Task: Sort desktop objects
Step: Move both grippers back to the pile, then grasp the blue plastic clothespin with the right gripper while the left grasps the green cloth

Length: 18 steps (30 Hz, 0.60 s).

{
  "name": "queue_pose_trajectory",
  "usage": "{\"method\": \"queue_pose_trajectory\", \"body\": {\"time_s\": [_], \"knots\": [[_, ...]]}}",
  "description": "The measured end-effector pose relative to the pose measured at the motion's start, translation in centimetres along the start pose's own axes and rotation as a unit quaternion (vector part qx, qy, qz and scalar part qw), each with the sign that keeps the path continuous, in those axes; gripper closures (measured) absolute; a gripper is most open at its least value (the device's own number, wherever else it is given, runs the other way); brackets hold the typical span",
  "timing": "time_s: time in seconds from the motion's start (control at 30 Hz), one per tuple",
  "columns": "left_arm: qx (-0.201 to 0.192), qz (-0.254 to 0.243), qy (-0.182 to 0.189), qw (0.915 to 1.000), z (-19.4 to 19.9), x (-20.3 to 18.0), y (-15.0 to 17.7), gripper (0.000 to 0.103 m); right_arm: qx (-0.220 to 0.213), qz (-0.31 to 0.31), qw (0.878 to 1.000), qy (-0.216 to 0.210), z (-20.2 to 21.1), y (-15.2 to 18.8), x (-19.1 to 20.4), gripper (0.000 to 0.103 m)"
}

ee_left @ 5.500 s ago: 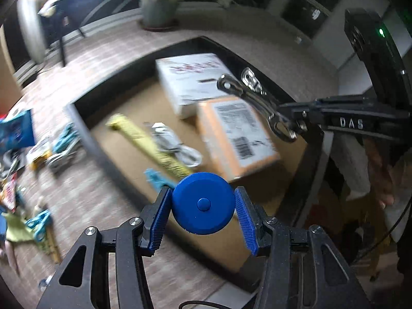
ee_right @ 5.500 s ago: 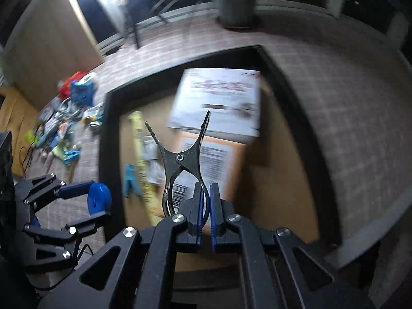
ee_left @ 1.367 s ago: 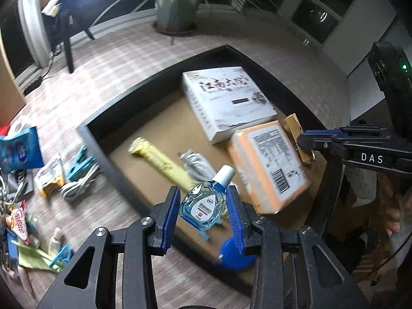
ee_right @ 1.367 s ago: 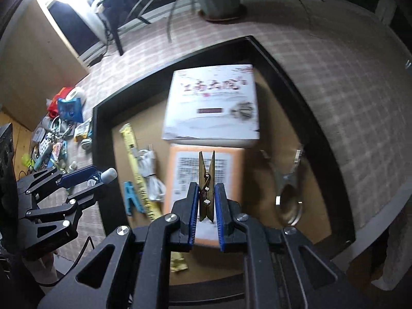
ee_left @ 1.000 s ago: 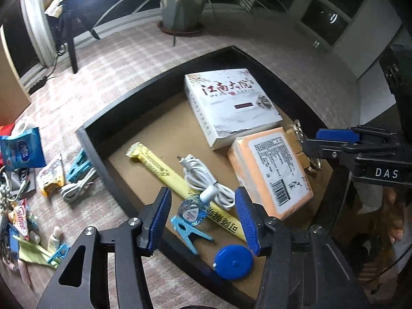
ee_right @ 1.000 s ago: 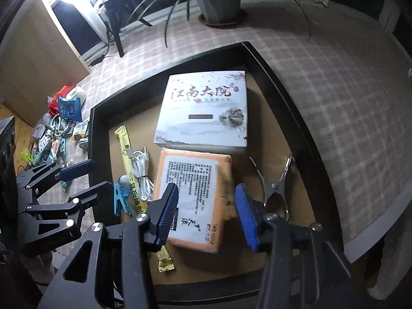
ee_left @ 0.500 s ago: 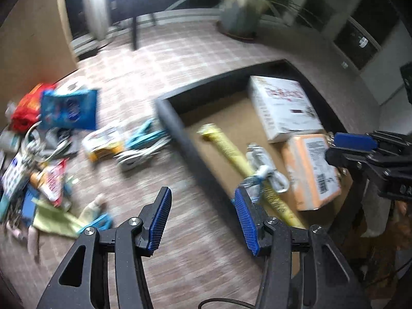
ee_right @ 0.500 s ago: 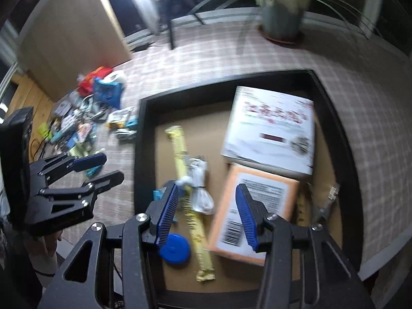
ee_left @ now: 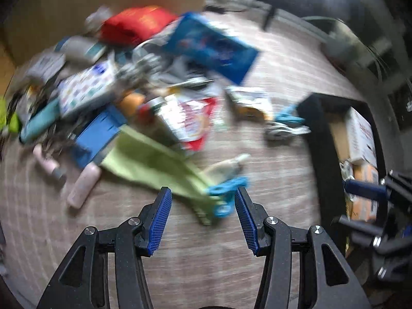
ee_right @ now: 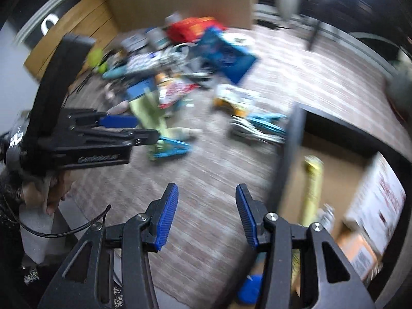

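Both views are motion-blurred. My left gripper is open and empty above the checked tablecloth, just short of a light-blue clip lying on a green cloth. Beyond them spreads a heap of loose objects, with a blue packet and a red pouch on top. My right gripper is open and empty over bare cloth beside the black tray's left wall. In the right wrist view the left gripper hangs over the same blue clip.
The black tray holds a white box, an orange parcel, a yellow packet and a blue tape measure. A blue clip with a white cable lies left of the tray. A hand holds the left gripper.
Both grippers let go of the small bottle and the wooden peg in the tray, then swung left, away from the tray toward the heap, rolling as they went. Both are empty now.
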State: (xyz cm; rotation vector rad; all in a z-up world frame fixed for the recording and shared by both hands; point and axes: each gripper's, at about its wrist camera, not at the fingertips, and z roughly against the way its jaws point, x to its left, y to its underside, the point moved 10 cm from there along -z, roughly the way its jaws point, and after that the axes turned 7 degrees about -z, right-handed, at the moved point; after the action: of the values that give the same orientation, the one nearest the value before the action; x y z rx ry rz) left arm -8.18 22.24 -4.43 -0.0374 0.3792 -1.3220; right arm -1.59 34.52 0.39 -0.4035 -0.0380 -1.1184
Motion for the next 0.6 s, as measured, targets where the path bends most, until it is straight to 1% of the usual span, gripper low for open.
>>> {"method": "queue_pose_trajectory", "body": {"time_s": [0.1, 0.17, 0.3, 0.4, 0.43, 0.47, 0.57, 0.6], "knots": [[0.011, 0.036, 0.008, 0.9993, -1.0, 1.7, 0.1, 0.054, 0.016, 0.015, 1.000, -0.022, -1.7, -1.0, 2.0, 0.057], [0.016, 0.048, 0.007, 0.9987, -1.6, 2.3, -0.1, 0.054, 0.024, 0.029, 0.999, -0.030, -2.9, -1.8, 3.4, 0.057], [0.024, 0.055, 0.004, 0.9982, -2.6, 2.5, -0.3, 0.054, 0.039, 0.073, 0.996, -0.025, -5.1, -2.5, 5.2, 0.057], [0.026, 0.063, 0.018, 0.9975, -3.3, 2.1, -0.5, 0.054, 0.049, 0.107, 0.993, -0.012, -6.7, -2.7, 6.0, 0.056], [0.027, 0.063, 0.021, 0.9974, -3.5, 1.9, -0.5, 0.054, 0.051, 0.111, 0.992, -0.011, -7.0, -2.7, 6.1, 0.055], [0.012, 0.068, 0.025, 0.9973, -3.8, 1.7, -0.8, 0.054, 0.053, 0.114, 0.992, -0.009, -7.3, -2.8, 6.1, 0.052], [0.007, 0.059, 0.018, 0.9981, -4.0, 1.4, -1.0, 0.053, 0.060, 0.119, 0.991, -0.008, -8.3, -2.9, 6.2, 0.050], [0.006, 0.056, 0.015, 0.9983, -4.0, 1.3, -1.0, 0.055, 0.064, 0.119, 0.991, -0.007, -8.8, -3.0, 6.1, 0.050]]}}
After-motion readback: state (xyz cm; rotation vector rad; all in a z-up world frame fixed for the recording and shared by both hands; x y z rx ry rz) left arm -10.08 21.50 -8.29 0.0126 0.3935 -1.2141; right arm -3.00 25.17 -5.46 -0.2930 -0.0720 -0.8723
